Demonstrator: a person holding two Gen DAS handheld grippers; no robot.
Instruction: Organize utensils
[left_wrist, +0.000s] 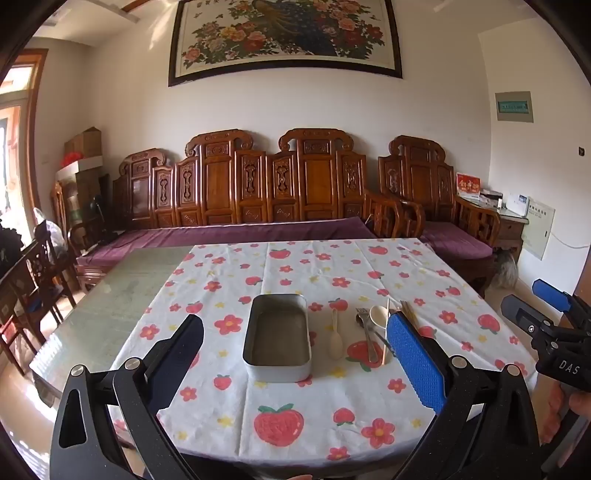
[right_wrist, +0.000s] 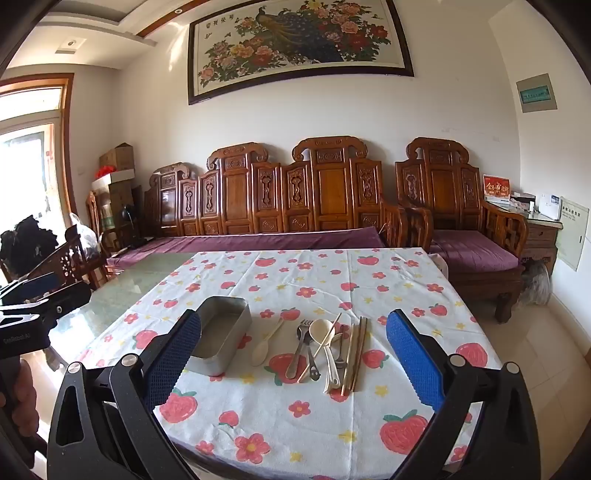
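Left tongs (left_wrist: 295, 354) gape wide and empty over the strawberry-print desk (left_wrist: 295, 435), framing an empty metal tin (left_wrist: 277, 338) with a lone cream plastic spoon (left_wrist: 336, 341) just beside it; light and stiff, best pinched mid-handle. Right tongs (right_wrist: 295, 362) likewise stand open, holding nothing, before the crossed heap of steel fork (right_wrist: 303, 334), spoons and chopsticks (right_wrist: 356, 354): thin, slippery, likely to slide together.
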